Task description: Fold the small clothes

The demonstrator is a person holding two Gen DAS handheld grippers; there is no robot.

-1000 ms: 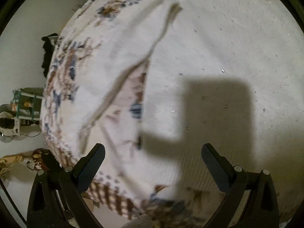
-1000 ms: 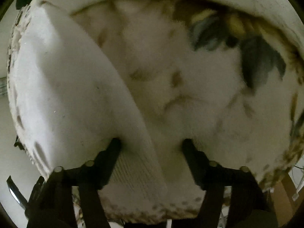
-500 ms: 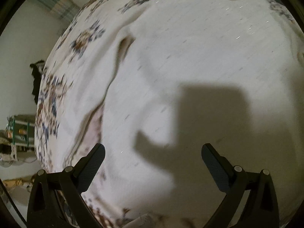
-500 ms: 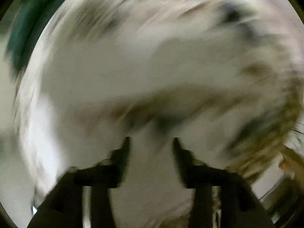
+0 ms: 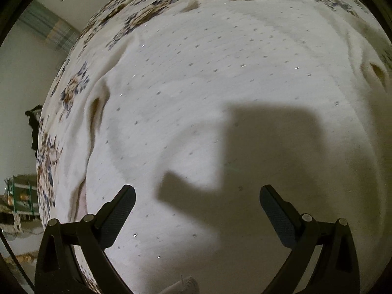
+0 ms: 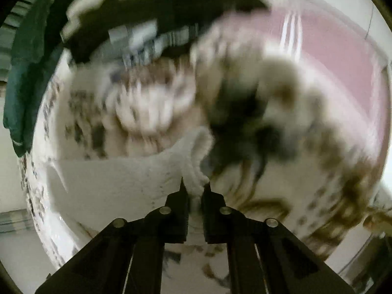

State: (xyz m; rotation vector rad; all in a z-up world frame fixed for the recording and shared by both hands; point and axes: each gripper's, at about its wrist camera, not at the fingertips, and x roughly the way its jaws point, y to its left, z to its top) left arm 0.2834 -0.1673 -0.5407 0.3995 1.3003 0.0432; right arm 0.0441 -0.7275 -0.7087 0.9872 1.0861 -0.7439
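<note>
White dotted garment [image 5: 220,93] lies spread on the floral bed [image 5: 73,90]; right gripper [image 6: 194,188] jaws pinch its edge, left gripper [image 5: 197,205] jaws wide, empty above it. Fold likely starting: next, carry that edge across.

My left gripper [image 5: 197,196] points steeply down with its jaws spread wide — nothing sits between the pads. My right gripper [image 6: 195,187] also aims steeply down, its jaws pinched nearly together on a ridge of the white garment [image 6: 196,169] — its view is blurred.
</note>
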